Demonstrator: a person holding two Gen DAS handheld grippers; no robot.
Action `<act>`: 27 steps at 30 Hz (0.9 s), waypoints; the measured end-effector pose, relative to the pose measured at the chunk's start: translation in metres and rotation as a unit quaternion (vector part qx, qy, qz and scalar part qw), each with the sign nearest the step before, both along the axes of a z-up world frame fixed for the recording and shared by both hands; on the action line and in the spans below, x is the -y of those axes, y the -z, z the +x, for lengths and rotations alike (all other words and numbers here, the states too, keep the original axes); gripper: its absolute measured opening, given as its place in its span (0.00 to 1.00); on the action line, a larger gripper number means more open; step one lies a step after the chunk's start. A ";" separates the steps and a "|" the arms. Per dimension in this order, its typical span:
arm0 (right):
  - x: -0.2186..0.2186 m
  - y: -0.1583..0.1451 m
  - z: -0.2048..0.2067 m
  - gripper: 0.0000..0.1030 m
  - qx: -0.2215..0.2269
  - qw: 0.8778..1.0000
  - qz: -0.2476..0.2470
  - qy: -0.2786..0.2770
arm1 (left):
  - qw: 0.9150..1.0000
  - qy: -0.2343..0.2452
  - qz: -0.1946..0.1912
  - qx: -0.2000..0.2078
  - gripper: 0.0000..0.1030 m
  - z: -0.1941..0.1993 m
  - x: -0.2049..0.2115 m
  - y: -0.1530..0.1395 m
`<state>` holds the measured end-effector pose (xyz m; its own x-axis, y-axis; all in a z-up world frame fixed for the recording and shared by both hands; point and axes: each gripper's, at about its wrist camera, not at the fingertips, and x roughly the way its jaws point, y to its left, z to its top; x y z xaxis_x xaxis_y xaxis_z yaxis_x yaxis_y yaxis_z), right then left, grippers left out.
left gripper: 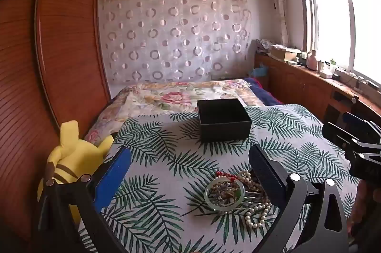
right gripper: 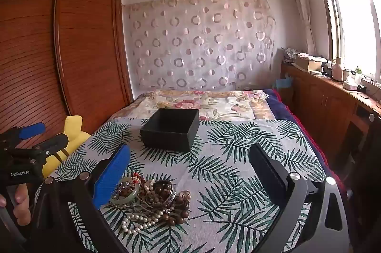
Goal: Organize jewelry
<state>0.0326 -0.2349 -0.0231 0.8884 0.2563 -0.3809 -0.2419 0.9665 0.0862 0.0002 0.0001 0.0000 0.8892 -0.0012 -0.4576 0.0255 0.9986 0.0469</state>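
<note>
Two views cover this moment, and both look down the bed.

From the left wrist, the left hand-held gripper [left gripper: 190, 172] has its blue-padded fingers spread wide with nothing between them. Just ahead and a little toward its right finger lies the tangled heap of jewelry [left gripper: 234, 195] on the palm-leaf printed bedspread [left gripper: 152, 153]: a pale green jade bangle [left gripper: 223, 193] on top, a white pearl strand [left gripper: 258, 210] trailing toward the camera, a red knotted cord [left gripper: 223, 175] behind. Farther up the bed stands the open black square cardboard box [left gripper: 223, 119], seemingly empty. A yellow plush toy [left gripper: 71, 155] sits at the bed's left edge, and the right hand-held gripper [left gripper: 357, 134] pokes in at the right margin.

From the right wrist, the right hand-held gripper [right gripper: 190, 172] is likewise spread and empty, the heap sitting just beside its left finger. This view shows what the other hides: dark brown wooden beads [right gripper: 164, 191] and a studded bracelet in the pile, and a hand [right gripper: 21, 203] on the left tool's grip.

Nothing has been sorted yet, I judge; the task is at its opening reach. The next move calls for one tool to come down over a single piece, likely the bangle, and close on it without dragging the tangled strands, then carry it to the box.
</note>
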 end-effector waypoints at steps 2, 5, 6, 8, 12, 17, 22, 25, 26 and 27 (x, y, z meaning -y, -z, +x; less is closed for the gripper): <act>0.000 0.000 0.000 0.98 -0.001 1.000 0.002 0.001 | 1.000 0.000 -0.001 0.002 0.93 0.000 0.000 0.000; 0.000 0.001 0.001 0.98 -0.002 1.000 0.003 0.001 | 1.000 0.000 -0.001 0.002 0.93 0.000 0.000 0.000; 0.000 0.001 0.001 0.98 -0.002 1.000 0.002 0.002 | 1.000 0.000 -0.002 0.004 0.93 0.000 0.000 0.000; 0.000 0.001 0.001 0.98 -0.001 1.000 0.001 0.003 | 1.000 0.001 -0.003 0.005 0.93 -0.001 0.000 0.000; 0.000 0.001 0.000 0.98 -0.002 1.000 0.002 0.000 | 1.000 0.002 -0.004 0.008 0.93 0.000 0.000 0.000; -0.001 0.001 -0.002 0.98 0.001 1.000 0.000 -0.002 | 1.000 0.002 -0.005 0.010 0.93 0.003 0.002 -0.003; 0.000 0.001 0.000 0.98 -0.002 1.000 0.002 0.001 | 1.000 0.002 -0.008 0.012 0.93 0.002 0.001 -0.003; 0.001 0.000 0.000 0.98 -0.001 1.000 0.002 0.000 | 1.000 0.003 -0.009 0.015 0.93 -0.001 0.002 -0.005; 0.001 0.000 0.000 0.98 -0.001 1.000 0.002 0.000 | 1.000 0.003 -0.009 0.015 0.93 -0.001 0.002 -0.005; 0.000 0.001 0.000 0.98 -0.002 1.000 0.002 0.001 | 1.000 0.002 -0.009 0.015 0.93 -0.001 0.002 -0.005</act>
<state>0.0325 -0.2353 -0.0236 0.8873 0.2568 -0.3830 -0.2403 0.9664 0.0912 -0.0011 -0.0015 0.0047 0.9022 -0.0131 -0.4311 0.0285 0.9992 0.0293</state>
